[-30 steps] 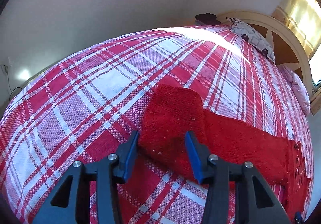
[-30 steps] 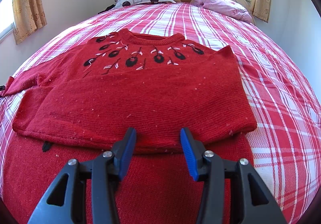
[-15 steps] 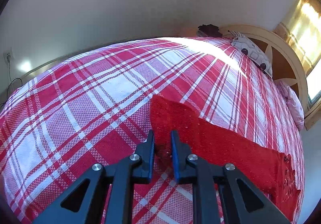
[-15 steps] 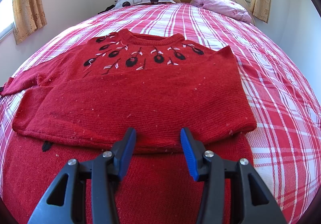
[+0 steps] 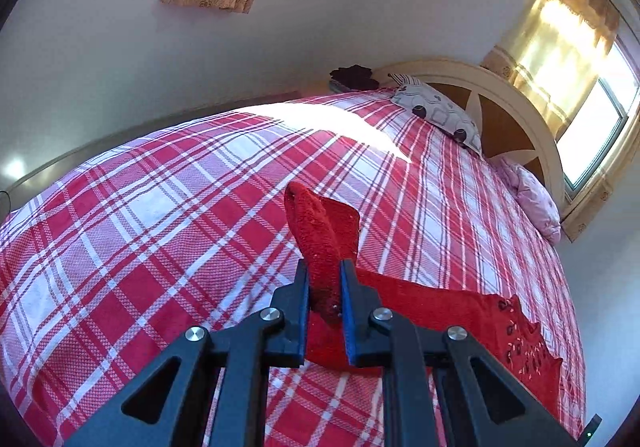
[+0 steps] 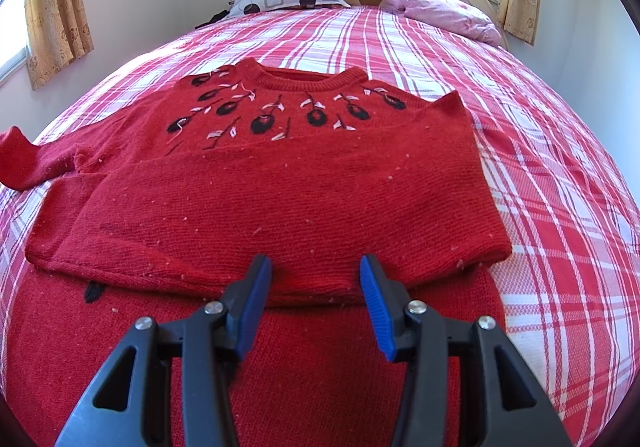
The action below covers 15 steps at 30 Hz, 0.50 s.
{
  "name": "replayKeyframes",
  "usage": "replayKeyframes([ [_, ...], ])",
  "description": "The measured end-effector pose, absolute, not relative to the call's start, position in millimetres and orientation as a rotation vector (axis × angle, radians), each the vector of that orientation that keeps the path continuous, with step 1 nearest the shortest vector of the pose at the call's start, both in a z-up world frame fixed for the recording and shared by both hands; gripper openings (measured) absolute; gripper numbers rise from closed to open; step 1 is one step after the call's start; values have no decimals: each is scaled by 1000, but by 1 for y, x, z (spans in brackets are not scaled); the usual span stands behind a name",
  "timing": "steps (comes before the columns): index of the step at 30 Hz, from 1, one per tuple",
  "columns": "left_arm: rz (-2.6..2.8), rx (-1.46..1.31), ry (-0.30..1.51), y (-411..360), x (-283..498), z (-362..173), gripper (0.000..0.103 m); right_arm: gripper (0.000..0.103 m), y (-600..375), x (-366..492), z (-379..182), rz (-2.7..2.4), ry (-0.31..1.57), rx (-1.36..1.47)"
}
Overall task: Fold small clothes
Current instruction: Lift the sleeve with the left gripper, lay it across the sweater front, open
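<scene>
Left wrist: left gripper clamps sweater sleeve cuff; right gripper open, idle; carry cuff flat across.

Left claw just closed on sleeve; sleeve now lifted off bedspread

Two close wrist views, shared bed
</scene>
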<state>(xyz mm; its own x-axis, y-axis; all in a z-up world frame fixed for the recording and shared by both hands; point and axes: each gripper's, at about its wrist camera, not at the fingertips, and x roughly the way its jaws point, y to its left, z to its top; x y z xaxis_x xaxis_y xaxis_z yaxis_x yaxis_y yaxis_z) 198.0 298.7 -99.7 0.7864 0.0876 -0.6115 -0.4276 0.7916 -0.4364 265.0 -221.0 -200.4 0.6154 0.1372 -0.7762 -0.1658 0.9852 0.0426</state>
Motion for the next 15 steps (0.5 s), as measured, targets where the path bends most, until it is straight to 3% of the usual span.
replayKeyframes([
  [5,194,-591,588,262,202,-84,13,59,-229,261,-194,208,868,28],
  [15,-27,-567,567,173,227,-54,13,61,-245,243,-178,223,824,93],
])
